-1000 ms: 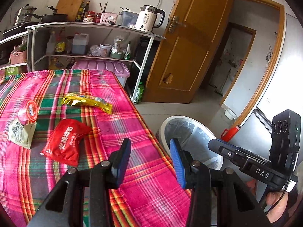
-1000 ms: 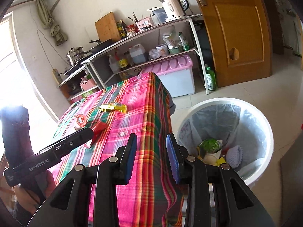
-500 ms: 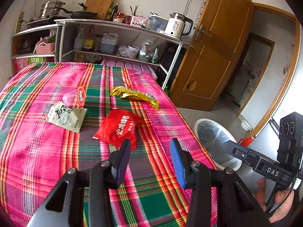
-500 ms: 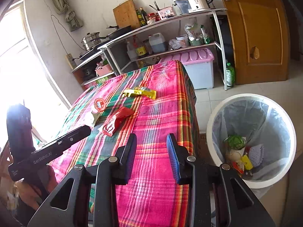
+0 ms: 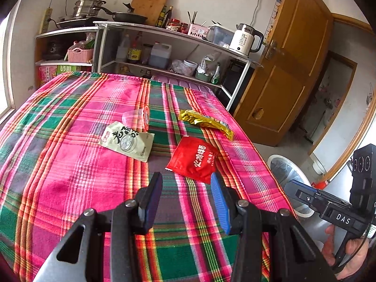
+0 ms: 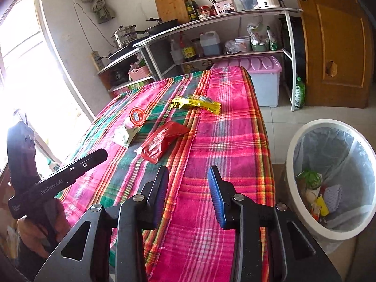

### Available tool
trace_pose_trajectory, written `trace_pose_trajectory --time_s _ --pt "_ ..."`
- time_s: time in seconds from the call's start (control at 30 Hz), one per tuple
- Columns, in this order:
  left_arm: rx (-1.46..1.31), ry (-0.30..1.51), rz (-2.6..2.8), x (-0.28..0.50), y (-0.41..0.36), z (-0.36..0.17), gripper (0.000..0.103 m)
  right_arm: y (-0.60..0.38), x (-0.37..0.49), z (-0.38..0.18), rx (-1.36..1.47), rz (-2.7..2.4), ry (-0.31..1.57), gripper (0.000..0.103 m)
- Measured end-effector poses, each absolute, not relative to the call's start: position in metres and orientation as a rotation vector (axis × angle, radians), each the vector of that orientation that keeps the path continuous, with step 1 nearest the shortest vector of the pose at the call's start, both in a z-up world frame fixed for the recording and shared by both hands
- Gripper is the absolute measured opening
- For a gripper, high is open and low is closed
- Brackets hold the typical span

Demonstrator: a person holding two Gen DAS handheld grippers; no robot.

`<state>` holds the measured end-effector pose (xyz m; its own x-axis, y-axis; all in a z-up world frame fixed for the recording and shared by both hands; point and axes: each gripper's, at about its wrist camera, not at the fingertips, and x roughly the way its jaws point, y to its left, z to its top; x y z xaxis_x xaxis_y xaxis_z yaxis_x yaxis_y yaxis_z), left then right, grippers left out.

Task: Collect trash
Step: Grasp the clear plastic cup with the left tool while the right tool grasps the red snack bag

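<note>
Left claw open nr red packet; handles read "DAS", "GenRobot.AI".

The left tool has swung away from the white bin and moved over the table, so the red packet now sits just in front of its open tips. The right tool has moved from near the bin to over the table too. Both tools are now nearer the trash.
</note>
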<state>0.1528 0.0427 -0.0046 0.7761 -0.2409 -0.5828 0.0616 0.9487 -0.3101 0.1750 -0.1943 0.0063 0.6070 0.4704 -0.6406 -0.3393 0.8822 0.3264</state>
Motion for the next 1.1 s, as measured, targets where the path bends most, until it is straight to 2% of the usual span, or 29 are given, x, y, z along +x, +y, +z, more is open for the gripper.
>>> trace_pose_trajectory --time_s 0.27,0.4,0.57,0.67,1.1 --pt "-0.320 0.670 -0.111 0.156 0.072 -0.009 0.048 -0.167 0.190 0.001 0.163 0.506 0.829 0.041" --pt "-0.321 0.667 -0.088 0.159 0.085 -0.009 0.055 -0.152 0.202 -0.001 0.163 0.521 0.849 0.041" --pt "-0.311 0.683 -0.069 0.171 0.099 -0.007 0.060 -0.132 0.219 -0.008 0.152 0.529 0.883 0.043" --pt "-0.302 0.690 -0.060 0.181 0.106 -0.003 0.061 -0.122 0.231 -0.013 0.149 0.525 0.904 0.047" --pt "-0.224 0.736 -0.108 0.236 0.109 0.007 0.066 -0.091 0.267 -0.025 0.134 0.465 0.952 0.047"
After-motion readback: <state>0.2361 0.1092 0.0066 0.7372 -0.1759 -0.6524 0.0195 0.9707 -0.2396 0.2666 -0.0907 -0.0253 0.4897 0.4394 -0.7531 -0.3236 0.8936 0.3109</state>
